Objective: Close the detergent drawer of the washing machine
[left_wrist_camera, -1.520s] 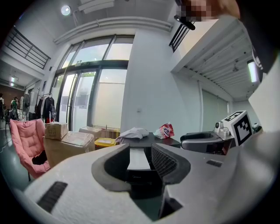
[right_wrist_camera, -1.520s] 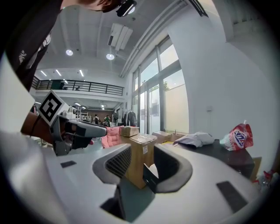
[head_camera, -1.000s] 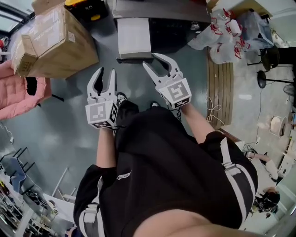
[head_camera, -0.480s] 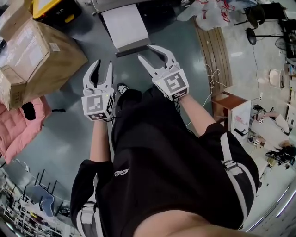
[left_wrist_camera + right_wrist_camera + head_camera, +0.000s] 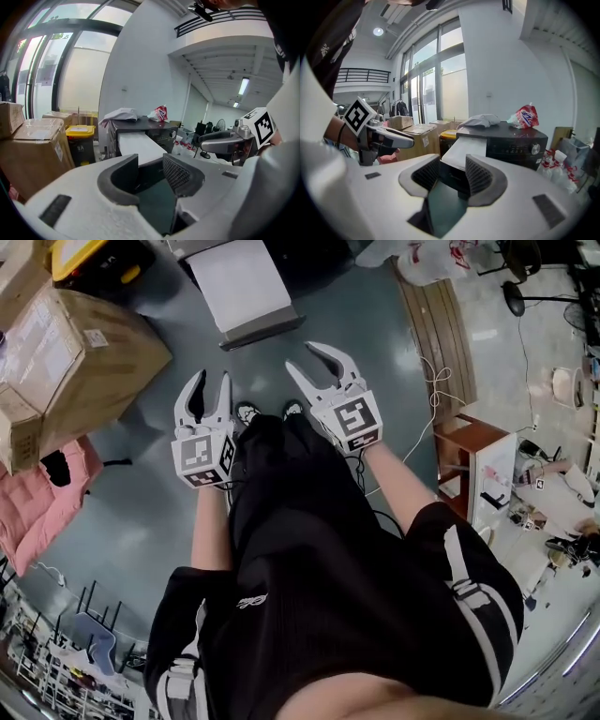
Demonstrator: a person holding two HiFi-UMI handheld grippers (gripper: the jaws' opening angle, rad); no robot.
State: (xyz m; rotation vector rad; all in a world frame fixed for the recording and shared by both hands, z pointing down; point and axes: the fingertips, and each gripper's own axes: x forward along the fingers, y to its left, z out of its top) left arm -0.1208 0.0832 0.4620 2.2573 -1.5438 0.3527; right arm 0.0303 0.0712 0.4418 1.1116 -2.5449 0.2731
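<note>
A dark washing machine [image 5: 518, 140] stands ahead of me on the floor. Its white detergent drawer [image 5: 246, 282] sticks out toward me, a long white slab [image 5: 138, 145] with a grey front edge. My left gripper [image 5: 208, 388] hangs open well short of the drawer, with nothing between its fingers. My right gripper [image 5: 303, 360] is also open and empty, a little nearer the drawer's front. In the right gripper view the drawer [image 5: 464, 151] shows beyond the right gripper [image 5: 452, 176]. In the left gripper view the left gripper [image 5: 150, 171] points at the machine [image 5: 159, 130].
A large cardboard box [image 5: 66, 343] and a yellow-lidded bin [image 5: 80, 254] stand left of the machine. Something pink [image 5: 37, 502] lies at the far left. Wooden planks [image 5: 441, 324], plastic bags [image 5: 412, 254] and a small wooden cabinet [image 5: 469, 456] are at the right. A cloth [image 5: 483, 121] lies on the machine.
Both grippers have sunk and tipped downward, staying side by side in front of me. The drawer is still out. Neither gripper has touched anything.
</note>
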